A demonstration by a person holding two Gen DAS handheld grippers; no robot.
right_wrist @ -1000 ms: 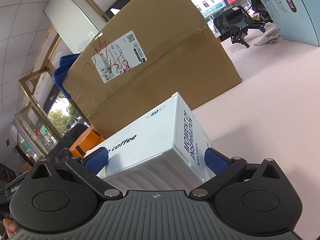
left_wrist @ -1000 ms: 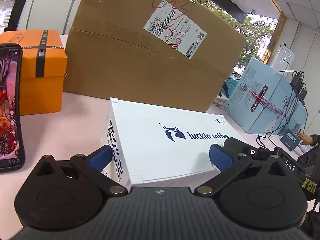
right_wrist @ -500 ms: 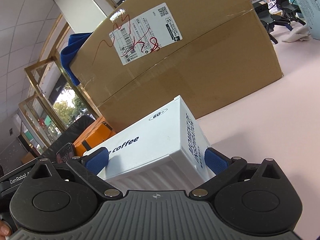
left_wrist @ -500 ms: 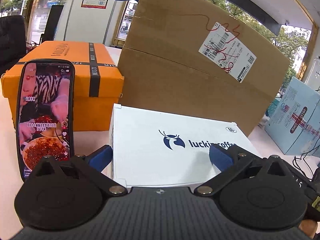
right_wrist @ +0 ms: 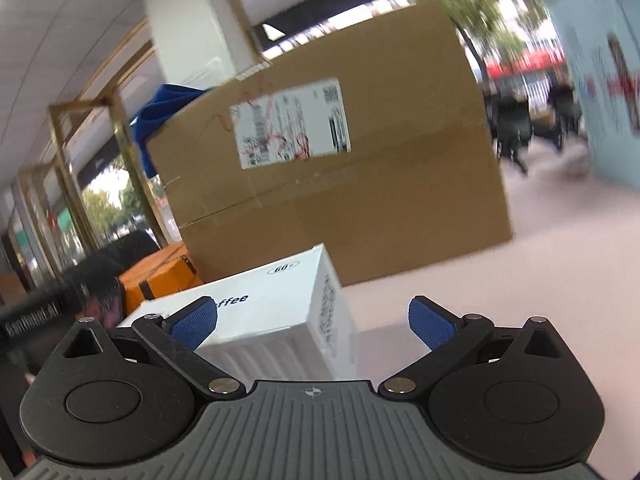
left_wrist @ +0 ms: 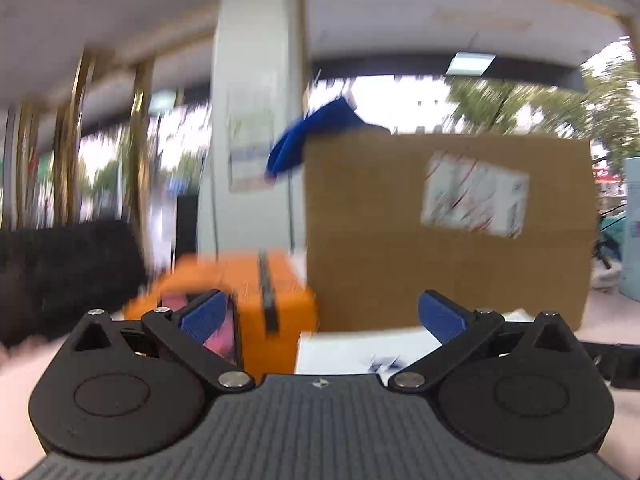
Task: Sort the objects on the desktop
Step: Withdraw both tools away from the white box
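Note:
The white luckin coffee box (right_wrist: 272, 312) lies on the pink table (right_wrist: 520, 280). My right gripper (right_wrist: 314, 322) is open, with its left pad over the box top and its right pad well clear of the box's side. In the blurred left wrist view only a strip of the white box (left_wrist: 360, 354) shows low between the fingers. My left gripper (left_wrist: 322, 316) is open and holds nothing. A phone (left_wrist: 226, 332) with a pink screen stands behind the left finger, in front of the orange box (left_wrist: 280, 292).
A large cardboard box (right_wrist: 340, 200) with a shipping label and a blue cloth (right_wrist: 160, 112) on top stands just behind. A light blue box (right_wrist: 600, 80) is at the right. The orange box (right_wrist: 160, 276) and the left gripper's body (right_wrist: 32, 316) sit at the left.
Both views have lifted and swung. The white box has dropped low in the left view. It now sits left of centre in the right jaws, no longer spanning them. The finger spread is unchanged.

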